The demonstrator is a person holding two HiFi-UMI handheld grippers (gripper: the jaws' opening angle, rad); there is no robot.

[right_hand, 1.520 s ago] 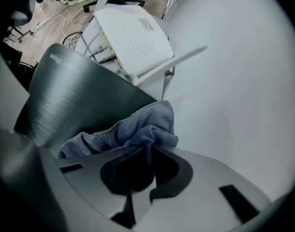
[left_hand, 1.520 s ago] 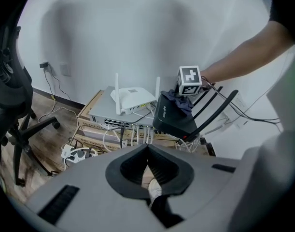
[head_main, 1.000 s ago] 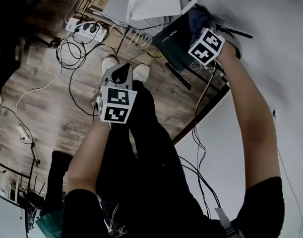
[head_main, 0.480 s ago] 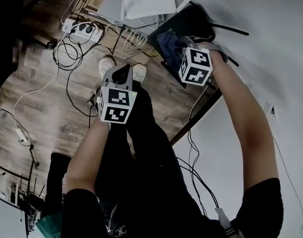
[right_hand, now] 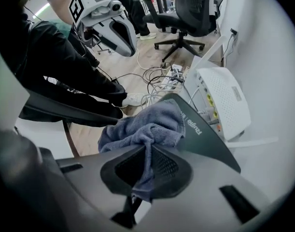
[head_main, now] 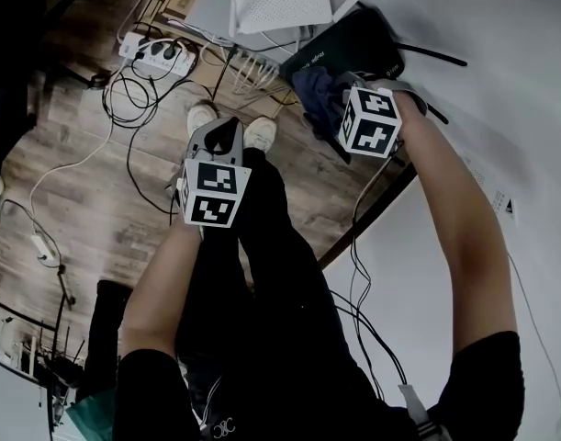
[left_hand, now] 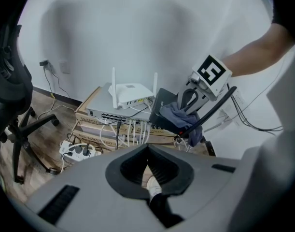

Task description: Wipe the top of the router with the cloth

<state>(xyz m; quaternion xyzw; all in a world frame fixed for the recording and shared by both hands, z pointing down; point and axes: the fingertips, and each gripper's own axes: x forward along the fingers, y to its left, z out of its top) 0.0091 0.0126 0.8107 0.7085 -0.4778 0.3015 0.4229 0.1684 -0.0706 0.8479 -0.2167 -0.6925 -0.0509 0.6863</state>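
A black router point(head_main: 353, 46) stands tilted beside a white router point(head_main: 278, 0). A blue-grey cloth point(head_main: 317, 95) lies bunched on the black router's near end. My right gripper point(head_main: 346, 99) is shut on that cloth. In the right gripper view the cloth point(right_hand: 145, 124) runs from the shut jaws point(right_hand: 141, 175) onto the black router's top point(right_hand: 207, 141). My left gripper point(head_main: 225, 131) hangs apart over the floor, shut with nothing in it. In the left gripper view the right gripper point(left_hand: 189, 99) presses the cloth point(left_hand: 182, 116) on the black router point(left_hand: 162, 105).
A power strip point(head_main: 157, 53) and loose cables point(head_main: 124, 99) lie on the wooden floor. The white router point(left_hand: 130, 92) sits on a network switch point(left_hand: 113, 115) over cardboard boxes. Office chairs point(right_hand: 186, 8) point(left_hand: 17, 105) stand nearby. My shoes point(head_main: 260, 132) are below the left gripper.
My right gripper dragged the cloth along the black router's top from its far end toward the near end. The left gripper stayed where it was.
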